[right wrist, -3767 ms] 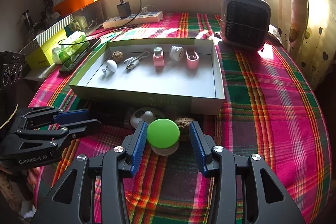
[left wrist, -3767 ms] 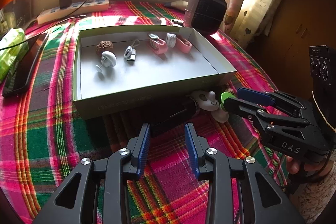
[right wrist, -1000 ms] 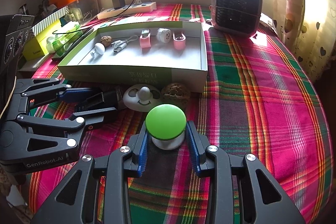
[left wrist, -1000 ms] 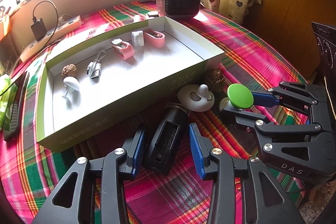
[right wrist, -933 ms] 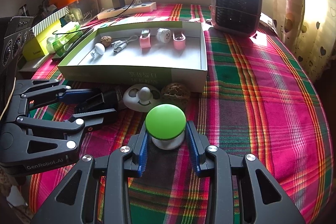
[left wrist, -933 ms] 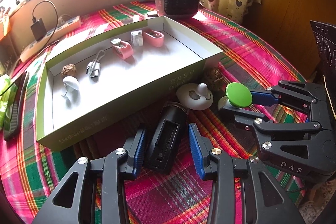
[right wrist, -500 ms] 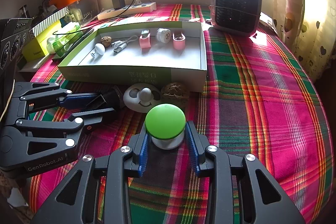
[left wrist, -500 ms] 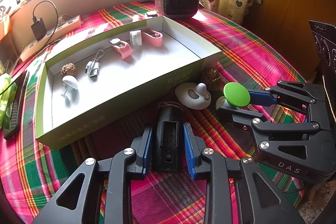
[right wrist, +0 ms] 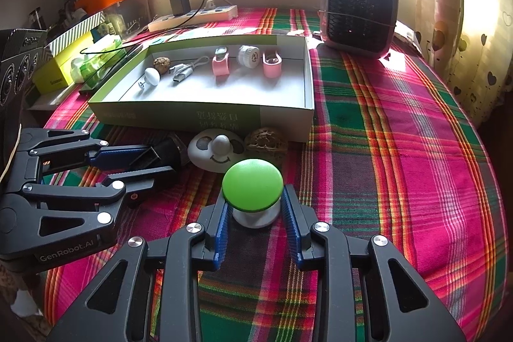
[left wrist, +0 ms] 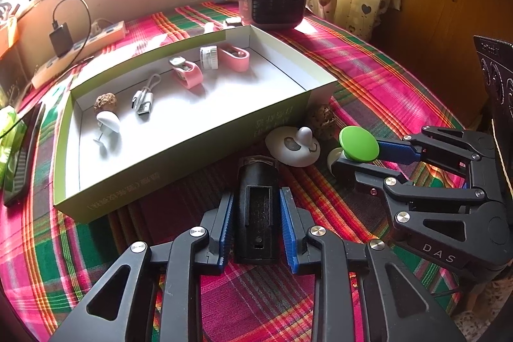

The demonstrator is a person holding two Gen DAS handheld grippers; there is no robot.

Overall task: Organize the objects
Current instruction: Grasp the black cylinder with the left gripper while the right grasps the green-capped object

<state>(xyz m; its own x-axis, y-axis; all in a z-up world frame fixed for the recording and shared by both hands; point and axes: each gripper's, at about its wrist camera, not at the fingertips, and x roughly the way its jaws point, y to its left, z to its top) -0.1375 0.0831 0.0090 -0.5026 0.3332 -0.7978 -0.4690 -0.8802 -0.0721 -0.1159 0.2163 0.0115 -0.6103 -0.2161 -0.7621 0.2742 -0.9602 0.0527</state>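
My left gripper (left wrist: 256, 201) is shut on a black oblong device (left wrist: 258, 197) lying on the plaid cloth in front of the green-walled box (left wrist: 192, 143). In the right wrist view the left gripper (right wrist: 160, 162) holds the device (right wrist: 170, 149) at the left. My right gripper (right wrist: 255, 207) is closing on a green-capped white knob (right wrist: 252, 185), and its pads come up against the white base. The left wrist view shows that knob (left wrist: 359, 143) and the right gripper (left wrist: 356, 154) at the right. A white smiley disc (right wrist: 218, 149) and a walnut (right wrist: 266, 140) lie by the box wall.
The box (right wrist: 208, 117) holds a walnut, a white pin, a USB cable, two pink clips and a white roll. A small heater (right wrist: 359, 12) stands behind it to the right and a power strip (right wrist: 195, 15) to the left. A phone (left wrist: 22, 156) lies left.
The left jaws have closed onto the black device, which has turned straight between the pads. The right jaws have narrowed around the green-capped knob. Neither hand has shifted in the last second.
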